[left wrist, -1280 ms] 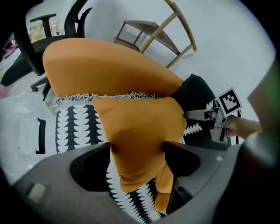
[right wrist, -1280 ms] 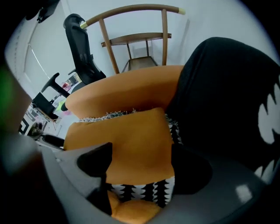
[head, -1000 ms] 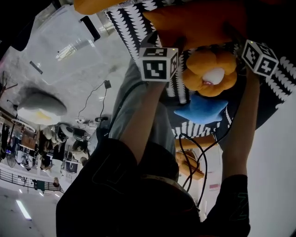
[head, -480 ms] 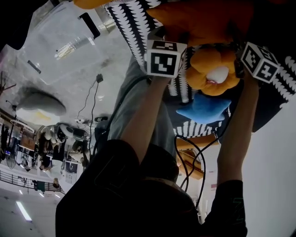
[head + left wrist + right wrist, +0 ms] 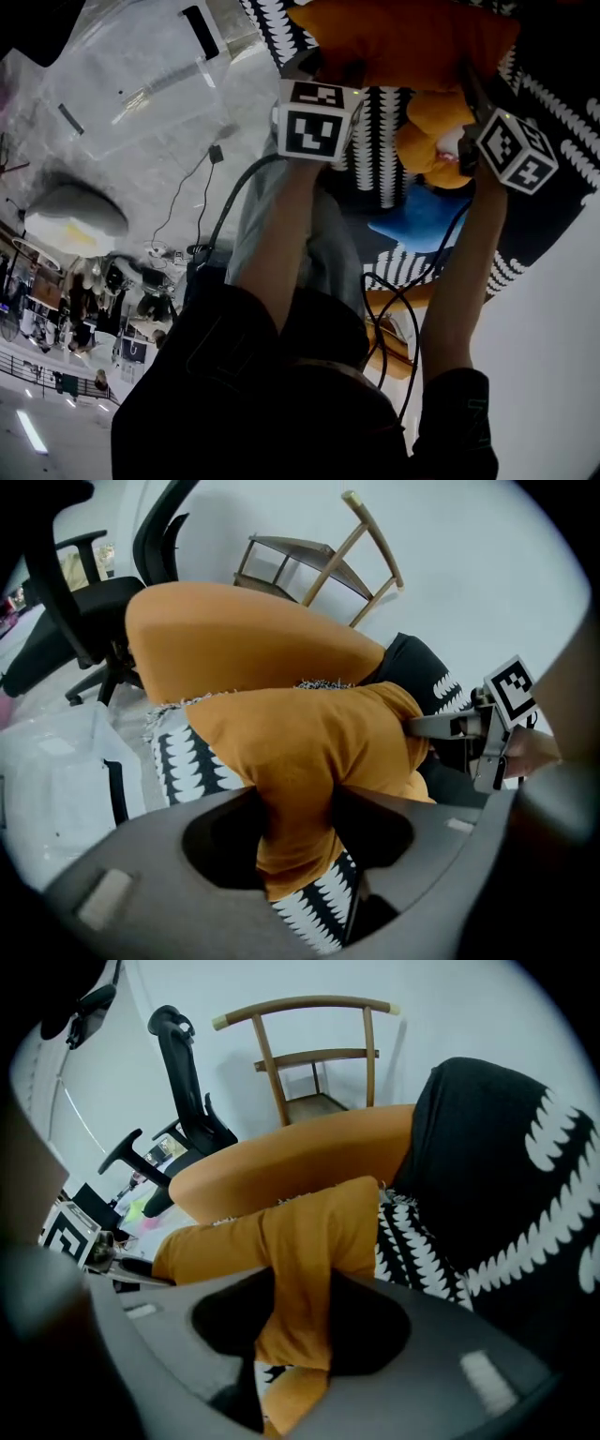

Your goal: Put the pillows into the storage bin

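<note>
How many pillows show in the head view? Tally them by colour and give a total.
Orange: 2, the plain pillow and the flower-shaped pillow.
Blue: 1, the star pillow.
Total: 3. A lower orange shape is too unclear to count.

The person wears a black shirt point(image 5: 244, 384) with short sleeves and grey trousers point(image 5: 323, 239). Thin black cables point(image 5: 398, 309) hang near the arms. Two white cubes, left cube point(image 5: 314, 119) and right cube point(image 5: 516, 152), have black square marks.
</note>
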Demonstrator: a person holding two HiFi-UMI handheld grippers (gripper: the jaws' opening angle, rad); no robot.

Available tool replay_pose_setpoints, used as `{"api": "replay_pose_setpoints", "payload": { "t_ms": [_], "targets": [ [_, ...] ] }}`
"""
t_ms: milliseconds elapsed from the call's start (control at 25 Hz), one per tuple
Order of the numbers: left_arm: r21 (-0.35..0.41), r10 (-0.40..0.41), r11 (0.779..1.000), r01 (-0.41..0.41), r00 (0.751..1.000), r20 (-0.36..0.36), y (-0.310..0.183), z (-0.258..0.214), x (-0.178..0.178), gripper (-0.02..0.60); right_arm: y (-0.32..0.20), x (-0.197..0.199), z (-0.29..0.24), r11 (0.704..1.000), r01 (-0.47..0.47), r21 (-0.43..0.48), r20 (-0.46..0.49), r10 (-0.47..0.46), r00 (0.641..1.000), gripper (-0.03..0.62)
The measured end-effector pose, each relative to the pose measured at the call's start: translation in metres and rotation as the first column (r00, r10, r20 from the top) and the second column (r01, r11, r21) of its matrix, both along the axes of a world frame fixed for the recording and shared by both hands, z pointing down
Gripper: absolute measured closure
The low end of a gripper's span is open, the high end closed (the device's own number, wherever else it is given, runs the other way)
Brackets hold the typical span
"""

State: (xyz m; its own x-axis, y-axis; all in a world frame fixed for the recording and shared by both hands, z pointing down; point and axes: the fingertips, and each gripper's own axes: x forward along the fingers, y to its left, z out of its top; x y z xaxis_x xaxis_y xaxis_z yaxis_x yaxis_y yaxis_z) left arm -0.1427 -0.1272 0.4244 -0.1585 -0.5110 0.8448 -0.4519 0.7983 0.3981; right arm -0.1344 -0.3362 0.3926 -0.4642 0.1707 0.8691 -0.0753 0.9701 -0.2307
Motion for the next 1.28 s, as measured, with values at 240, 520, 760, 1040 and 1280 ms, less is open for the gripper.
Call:
{"api": "replay_pose_setpoints", "payload": {
  "t_ms": [240, 520, 760, 1040, 1280],
  "targets": [
    [-0.022, -0.038, 0.999, 0.039, 0.998, 0.041, 0.093, 0.004, 0.047, 0.354, 0.091, 0.044, 0.007, 0.999, 0.041, -0.020, 0.040, -0.040, 0.998, 0.421],
    [-0.032, -0.089, 0.995, 0.091, 0.994, 0.067, 0.200, -0.006, 0.084, 0.353, 0.196, 0.076, -0.009, 0.996, 0.090, -0.027, 0.068, -0.088, 0.994, 0.421],
    [-0.076, -0.111, 0.990, 0.118, 0.990, 0.090, 0.298, -0.027, 0.092, 0.348, 0.292, 0.082, -0.021, 0.987, 0.142, -0.077, 0.081, -0.136, 0.987, 0.421],
    [-0.151, -0.181, 0.971, 0.184, 0.983, 0.038, 0.407, -0.008, 0.078, 0.344, 0.397, 0.056, 0.012, 0.964, 0.216, -0.152, 0.029, -0.214, 0.976, 0.421],
    [-0.222, -0.186, 0.957, 0.186, 0.982, 0.022, 0.519, 0.004, 0.054, 0.337, 0.508, 0.031, 0.037, 0.958, 0.205, -0.202, 0.004, -0.208, 0.978, 0.421]
  ]
}}
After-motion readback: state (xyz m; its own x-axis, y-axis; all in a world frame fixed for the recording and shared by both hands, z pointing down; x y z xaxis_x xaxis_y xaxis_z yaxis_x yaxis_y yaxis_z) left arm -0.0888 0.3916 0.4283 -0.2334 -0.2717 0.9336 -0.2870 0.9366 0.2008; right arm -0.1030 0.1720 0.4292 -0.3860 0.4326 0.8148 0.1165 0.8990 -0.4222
